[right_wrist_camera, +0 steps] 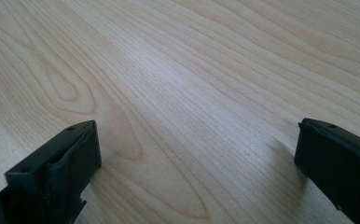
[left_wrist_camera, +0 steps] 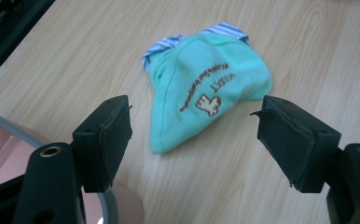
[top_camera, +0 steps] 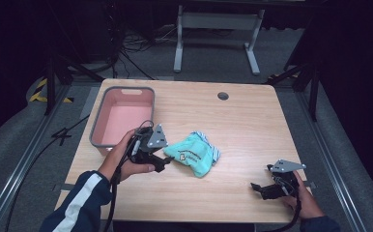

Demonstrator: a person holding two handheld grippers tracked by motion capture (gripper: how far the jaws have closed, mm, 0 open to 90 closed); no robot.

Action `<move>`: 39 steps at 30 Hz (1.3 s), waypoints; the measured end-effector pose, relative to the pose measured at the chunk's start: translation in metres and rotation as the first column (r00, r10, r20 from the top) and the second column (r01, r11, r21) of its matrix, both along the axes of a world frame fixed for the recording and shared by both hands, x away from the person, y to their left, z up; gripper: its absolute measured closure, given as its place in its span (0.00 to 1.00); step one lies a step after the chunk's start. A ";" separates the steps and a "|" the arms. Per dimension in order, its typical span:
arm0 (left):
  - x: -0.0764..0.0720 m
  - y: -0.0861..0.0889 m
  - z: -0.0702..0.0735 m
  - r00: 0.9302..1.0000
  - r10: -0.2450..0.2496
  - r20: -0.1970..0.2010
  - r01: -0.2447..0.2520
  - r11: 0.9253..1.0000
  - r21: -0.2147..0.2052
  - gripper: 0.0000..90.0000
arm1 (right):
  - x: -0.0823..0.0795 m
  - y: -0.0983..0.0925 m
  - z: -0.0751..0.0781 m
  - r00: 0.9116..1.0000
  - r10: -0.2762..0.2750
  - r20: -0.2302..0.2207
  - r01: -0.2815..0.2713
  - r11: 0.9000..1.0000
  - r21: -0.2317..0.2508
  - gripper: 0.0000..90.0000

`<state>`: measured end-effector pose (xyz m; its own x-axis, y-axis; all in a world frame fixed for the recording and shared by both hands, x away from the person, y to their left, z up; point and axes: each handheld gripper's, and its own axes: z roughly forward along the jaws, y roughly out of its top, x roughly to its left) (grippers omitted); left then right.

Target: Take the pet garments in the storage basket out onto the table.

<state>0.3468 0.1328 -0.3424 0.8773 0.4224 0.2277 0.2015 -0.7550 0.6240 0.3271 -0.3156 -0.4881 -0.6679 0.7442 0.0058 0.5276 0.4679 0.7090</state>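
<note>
The cloth point(left_wrist_camera: 201, 95) lies on the table point(top_camera: 252, 121), not in the bin point(top_camera: 121, 121); both tongs, left point(left_wrist_camera: 194, 135) and right point(right_wrist_camera: 197, 163), are open and hold nothing

The small garment point(left_wrist_camera: 206, 93) is mint green, with brown lettering and a cream, brown-outlined figure printed on it, and a blue-and-white striped edge at its far end. The bench point(top_camera: 252, 125) is pale wood with darker grain lines and a dark round hole near its far edge. The tub point(top_camera: 97, 126) is pink inside with a grey rim. Each hand-held gripper, left point(top_camera: 167, 160) and right point(top_camera: 258, 190), is black with a grey plate; the sleeve point(top_camera: 78, 205) is navy with white stripes
</note>
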 end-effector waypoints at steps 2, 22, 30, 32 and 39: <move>-0.003 0.006 -0.001 1.000 -0.002 0.005 0.002 1.000 0.004 0.29 | 0.000 0.000 0.000 1.000 0.000 0.000 0.000 1.000 0.000 0.01; -0.025 0.068 -0.046 0.996 0.066 -0.064 -0.064 0.998 0.029 0.29 | 0.000 0.000 0.000 1.000 -0.004 0.000 0.004 1.000 0.000 0.01; -0.024 0.088 -0.068 0.992 0.105 -0.072 -0.100 0.993 0.063 0.28 | 0.000 0.000 0.000 1.000 -0.004 0.000 0.004 1.000 0.000 0.01; -0.022 0.093 -0.073 0.991 0.114 -0.066 -0.109 0.992 0.069 0.28 | 0.000 0.000 0.000 1.000 -0.003 0.000 0.003 1.000 0.000 0.01; -0.020 0.114 -0.087 0.987 0.144 -0.071 -0.140 0.988 0.058 0.26 | 0.000 0.000 0.000 1.000 -0.004 0.000 0.004 1.000 0.000 0.01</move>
